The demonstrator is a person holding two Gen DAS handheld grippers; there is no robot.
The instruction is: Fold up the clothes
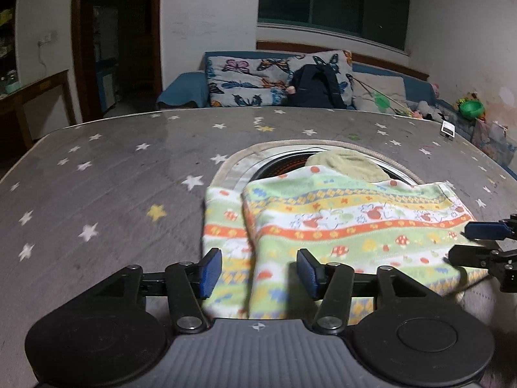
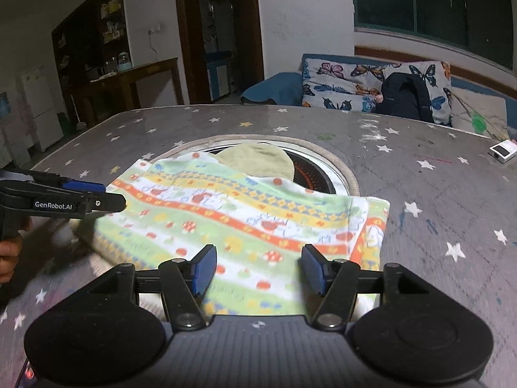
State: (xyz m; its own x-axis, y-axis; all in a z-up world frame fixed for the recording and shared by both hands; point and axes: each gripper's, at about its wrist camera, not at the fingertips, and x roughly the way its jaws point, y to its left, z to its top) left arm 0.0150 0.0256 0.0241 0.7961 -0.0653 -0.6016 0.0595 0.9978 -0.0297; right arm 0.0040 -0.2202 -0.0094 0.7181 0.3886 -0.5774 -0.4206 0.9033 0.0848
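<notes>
Patterned cloth (image 1: 339, 223), striped in green, orange, yellow and white with mushrooms and small cartoon figures, lies folded on a grey table cover (image 1: 106, 174) printed with white and yellow stars. Its far edge overlaps a round recess (image 1: 232, 168) in the tabletop, ringed with pale cord, where a dark panel shows; a plain yellowish-green cloth (image 1: 347, 163) sits in that recess, partly tucked behind the patterned one. In the left wrist view the folded layers show as an upper flap over a lower one that sticks out at the left side. The left gripper (image 1: 258, 273) stands with its blue-padded fingers spread wide above the near left corner of the cloth, nothing between them. The right gripper (image 2: 258, 270) is likewise spread wide over the near edge of the cloth, holding nothing; in the left wrist view it appears at the right border (image 1: 478, 242) with its fingers apart, just above the cloth's right end. In the right wrist view the left gripper (image 2: 113, 195) comes in from the left, with part of a hand (image 2: 9, 252) on its handle. A small white device (image 2: 502, 152) rests on the table at the far right, well apart from the cloth. Beyond the table stand a blue sofa (image 1: 184, 89) with a butterfly-print cushion (image 1: 245, 80) and a dark backpack (image 1: 315, 87).
</notes>
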